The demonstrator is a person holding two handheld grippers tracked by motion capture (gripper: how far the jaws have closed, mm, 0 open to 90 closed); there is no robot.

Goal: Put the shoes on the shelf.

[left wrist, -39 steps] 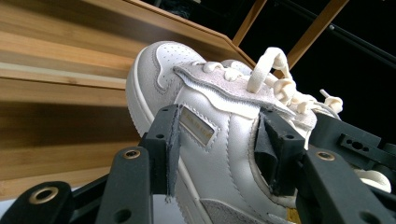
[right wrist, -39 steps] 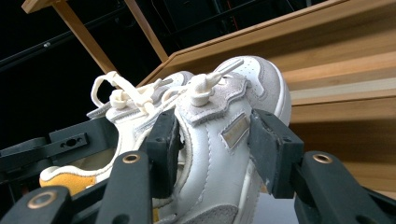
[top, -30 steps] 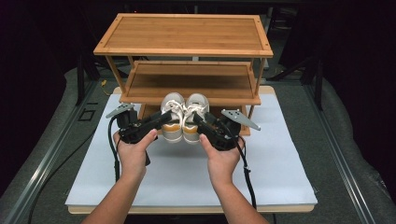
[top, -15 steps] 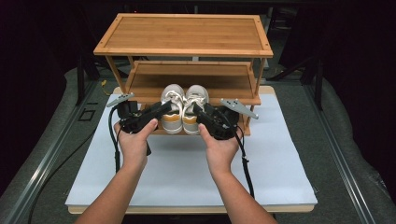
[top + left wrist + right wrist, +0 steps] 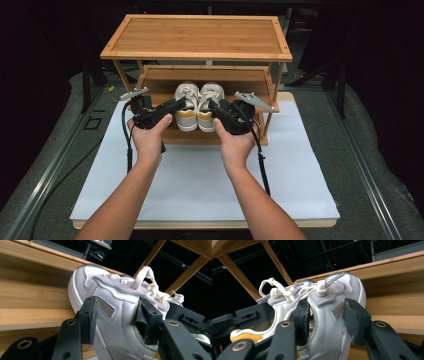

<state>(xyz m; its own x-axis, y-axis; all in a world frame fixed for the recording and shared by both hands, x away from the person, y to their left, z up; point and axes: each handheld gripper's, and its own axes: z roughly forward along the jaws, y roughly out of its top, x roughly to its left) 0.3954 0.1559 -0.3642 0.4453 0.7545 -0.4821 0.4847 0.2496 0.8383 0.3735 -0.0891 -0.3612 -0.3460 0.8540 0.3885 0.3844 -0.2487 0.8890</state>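
Observation:
A pair of white sneakers with orange heels is held side by side at the front of a bamboo shoe rack. My left gripper is shut on the left shoe, and its pads clamp the shoe's side wall. My right gripper is shut on the right shoe. Its jaws have just been closing, with the shoe's collar between the pads. Both toes point at the middle shelf. I cannot tell whether the shoes touch it.
The rack stands at the far end of a white mat on a wooden board. Its top shelf is bare, and its slanted side posts flank the shoes. A cable trails from each gripper. Dark floor and rails surround the table.
Both hands have carried the shoes away from the person and slightly upward, from over the mat to the front of the rack's middle shelf.

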